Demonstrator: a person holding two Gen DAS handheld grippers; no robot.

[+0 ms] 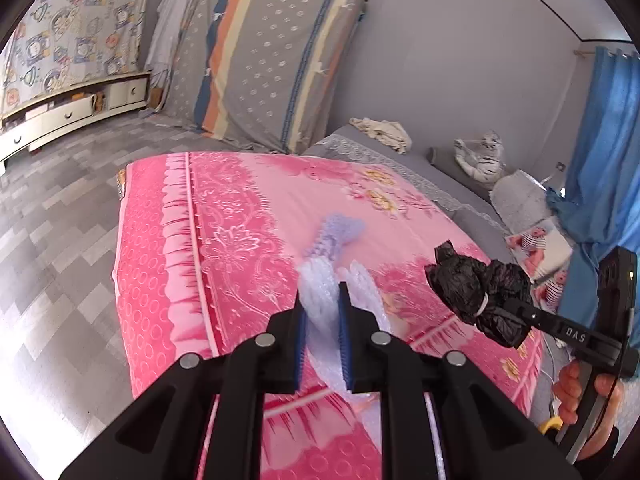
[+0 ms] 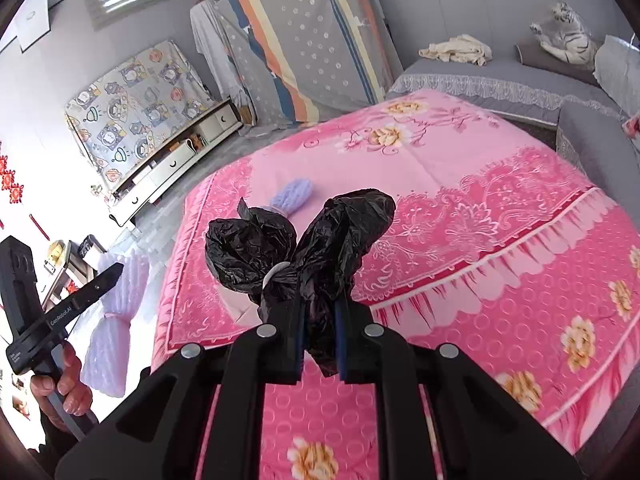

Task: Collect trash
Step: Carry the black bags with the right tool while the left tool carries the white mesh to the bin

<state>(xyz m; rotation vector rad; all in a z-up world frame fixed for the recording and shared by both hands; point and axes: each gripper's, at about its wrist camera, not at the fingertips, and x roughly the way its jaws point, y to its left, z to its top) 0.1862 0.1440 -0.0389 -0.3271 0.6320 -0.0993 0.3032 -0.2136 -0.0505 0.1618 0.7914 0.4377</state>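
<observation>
Both the left gripper and the right gripper are matte black angular frames with round silver screws and ribbed blue pads on the fingers, white lettering printed along their sides.

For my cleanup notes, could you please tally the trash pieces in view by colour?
White foam bundle, in left gripper: 1
Black plastic bag bundle, in right gripper: 1
Purple foam bundle, lying on the pink blanket: 1
Total: 3

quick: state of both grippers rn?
left gripper: shut on white foam net bundle.
right gripper: shut on black plastic bag bundle.
</observation>
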